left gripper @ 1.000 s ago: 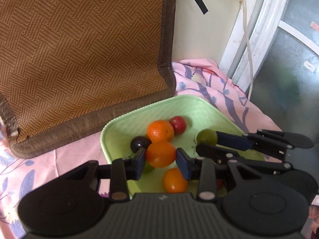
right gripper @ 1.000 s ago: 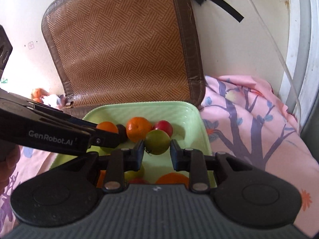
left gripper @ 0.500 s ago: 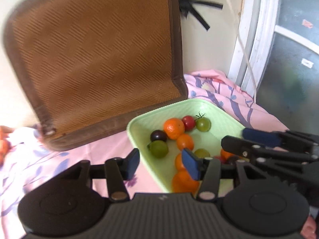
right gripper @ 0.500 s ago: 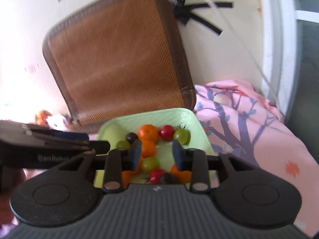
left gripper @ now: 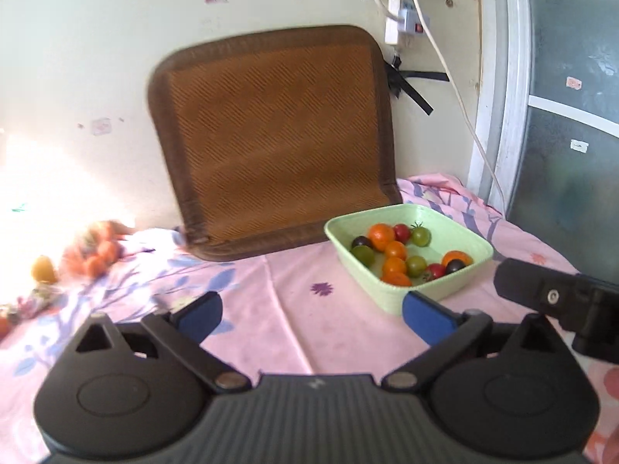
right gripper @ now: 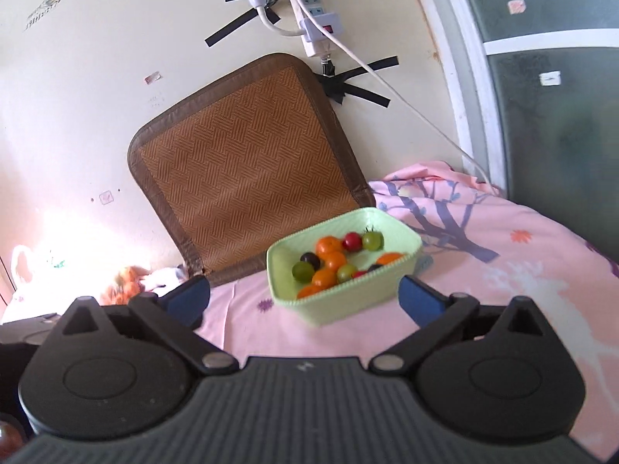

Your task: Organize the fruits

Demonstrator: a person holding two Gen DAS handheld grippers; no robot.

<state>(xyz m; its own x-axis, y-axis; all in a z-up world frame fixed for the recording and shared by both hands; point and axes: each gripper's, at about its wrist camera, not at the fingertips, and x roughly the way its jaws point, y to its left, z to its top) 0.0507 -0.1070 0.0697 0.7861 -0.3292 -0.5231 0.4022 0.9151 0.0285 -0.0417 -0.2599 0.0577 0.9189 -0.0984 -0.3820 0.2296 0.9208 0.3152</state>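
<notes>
A pale green tray (left gripper: 477, 245) (right gripper: 410, 241) sits on the pink flowered cloth and holds several small fruits: orange, green, red and dark purple ones. My left gripper (left gripper: 314, 316) hangs back from the tray, its jaws opening wide with nothing between them. My right gripper (right gripper: 303, 298) is also drawn back from the tray, jaws opening wide and empty. Part of the right gripper's black body (left gripper: 557, 301) shows at the right edge of the left wrist view. A blurred heap of orange fruit (left gripper: 96, 253) (right gripper: 125, 288) lies at the far left on the cloth.
A brown woven mat (left gripper: 274, 143) (right gripper: 240, 170) leans against the wall behind the tray. A power strip (right gripper: 315, 27) with white cables hangs on the wall above it. A frosted glass door (left gripper: 572, 116) stands at the right. A yellow fruit (left gripper: 43, 268) lies far left.
Both grippers let go of their fruits into the tray, an orange one from the left and a green one from the right, opened wide and pulled back and up from the tray.
</notes>
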